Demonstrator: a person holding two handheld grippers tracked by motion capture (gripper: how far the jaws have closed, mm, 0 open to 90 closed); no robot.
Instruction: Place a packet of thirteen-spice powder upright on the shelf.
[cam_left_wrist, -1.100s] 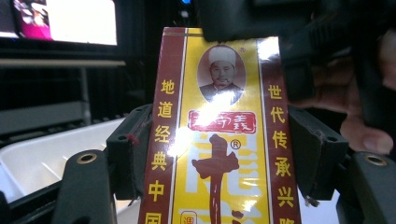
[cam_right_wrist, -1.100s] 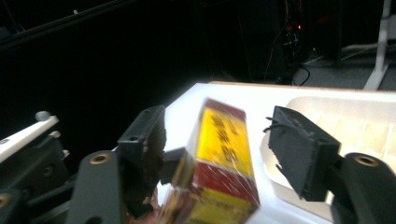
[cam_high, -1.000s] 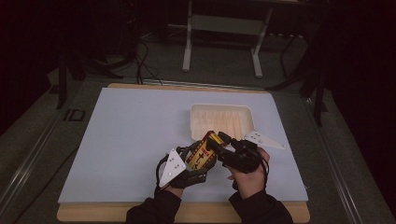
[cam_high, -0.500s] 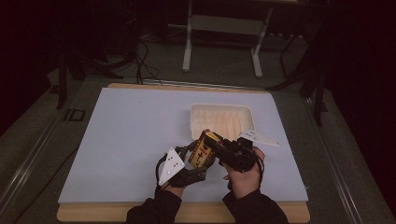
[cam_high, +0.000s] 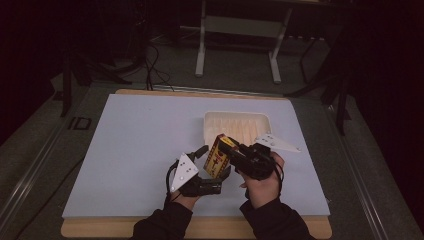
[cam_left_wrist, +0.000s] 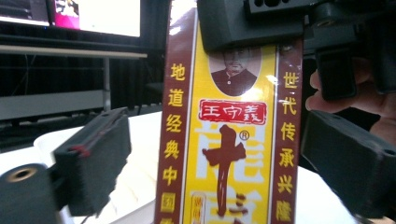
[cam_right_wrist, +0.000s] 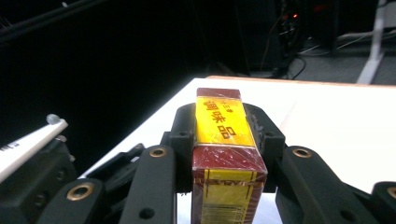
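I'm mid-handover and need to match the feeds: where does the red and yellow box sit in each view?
High view: the red and yellow box stands tilted near the table's front, between both grippers, in front of the white tray.
Left gripper view: it fills the centre, upright, between spread fingers.
Right gripper view: bottom centre, clamped by the right gripper.
Shared landmark: the yellow panel edged in dark red.

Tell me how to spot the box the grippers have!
Look at the near edge of the pale blue table, in front of the white tray. Between the two hands, the right gripper clamps a box, the one bright yellow-and-red thing among black jaws.
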